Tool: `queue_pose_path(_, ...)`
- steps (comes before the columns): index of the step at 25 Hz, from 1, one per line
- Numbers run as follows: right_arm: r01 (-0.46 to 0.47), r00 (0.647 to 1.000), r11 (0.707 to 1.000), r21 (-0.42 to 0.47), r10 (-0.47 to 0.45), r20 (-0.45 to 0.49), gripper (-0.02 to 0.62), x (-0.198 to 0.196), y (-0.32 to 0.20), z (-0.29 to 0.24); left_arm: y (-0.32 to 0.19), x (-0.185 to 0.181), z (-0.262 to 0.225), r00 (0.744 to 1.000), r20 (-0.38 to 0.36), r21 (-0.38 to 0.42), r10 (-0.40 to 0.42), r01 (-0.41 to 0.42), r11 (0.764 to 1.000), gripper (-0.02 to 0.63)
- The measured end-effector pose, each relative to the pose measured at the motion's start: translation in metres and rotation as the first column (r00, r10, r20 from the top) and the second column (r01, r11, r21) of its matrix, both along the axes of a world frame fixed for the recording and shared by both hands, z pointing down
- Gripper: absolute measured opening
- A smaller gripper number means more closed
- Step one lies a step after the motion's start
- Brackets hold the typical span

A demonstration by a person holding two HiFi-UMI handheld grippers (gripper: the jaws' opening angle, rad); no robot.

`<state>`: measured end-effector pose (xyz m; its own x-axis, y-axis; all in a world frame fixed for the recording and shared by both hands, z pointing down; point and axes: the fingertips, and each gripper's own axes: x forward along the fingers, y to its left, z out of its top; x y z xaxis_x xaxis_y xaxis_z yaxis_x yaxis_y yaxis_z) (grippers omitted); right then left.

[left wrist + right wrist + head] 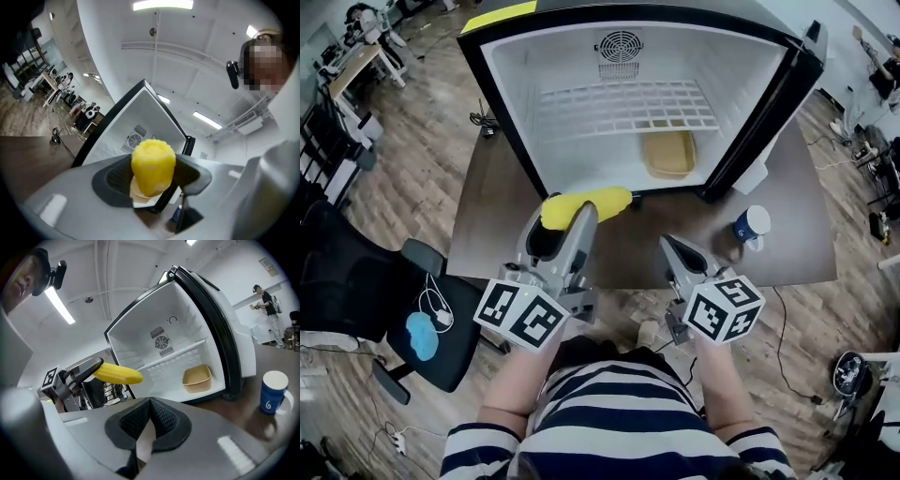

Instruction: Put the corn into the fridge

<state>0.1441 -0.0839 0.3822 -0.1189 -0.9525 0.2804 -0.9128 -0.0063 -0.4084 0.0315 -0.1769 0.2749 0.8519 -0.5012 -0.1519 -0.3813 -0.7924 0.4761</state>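
Note:
A yellow corn cob (586,205) is clamped crosswise in my left gripper (565,221), just in front of the open fridge (516,112) at its lower left corner. In the left gripper view the corn (152,166) fills the gap between the jaws, end-on to the camera. The right gripper view shows the same corn (117,373) sticking out of the left gripper (79,372) toward the fridge (136,333). My right gripper (673,246) hangs over the table to the right of the corn. Its jaws (149,420) are shut with nothing between them.
The fridge stands on a brown table (487,220). It holds a white wire shelf (623,108) and a tan tray (668,153) on its floor. A blue cup (752,225) stands at the table's right by the fridge door (769,112). An office chair (394,300) is at the left.

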Motion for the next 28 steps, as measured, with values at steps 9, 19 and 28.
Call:
queue_pose_path(9,0.118,0.993,0.993,0.024,-0.118,-0.014,-0.009,0.038,-0.027,-0.005,-0.014,0.035,-0.033,0.990,-0.033,0.095,-0.137,0.139,0.986,0.000)
queue_pose_path(19,0.253,0.967,0.967,0.037,-0.251,-0.036,-0.009,0.045,-0.054,-0.004,-0.030,0.057,-0.050,0.950,-0.034,0.235,-0.310,0.310,0.921,0.000)
queue_pose_path(28,0.346,0.938,0.937,0.034,-0.346,-0.029,-0.009,0.040,-0.071,0.007,-0.056,0.055,-0.045,0.890,-0.060,0.283,-0.453,0.450,0.847,0.000)
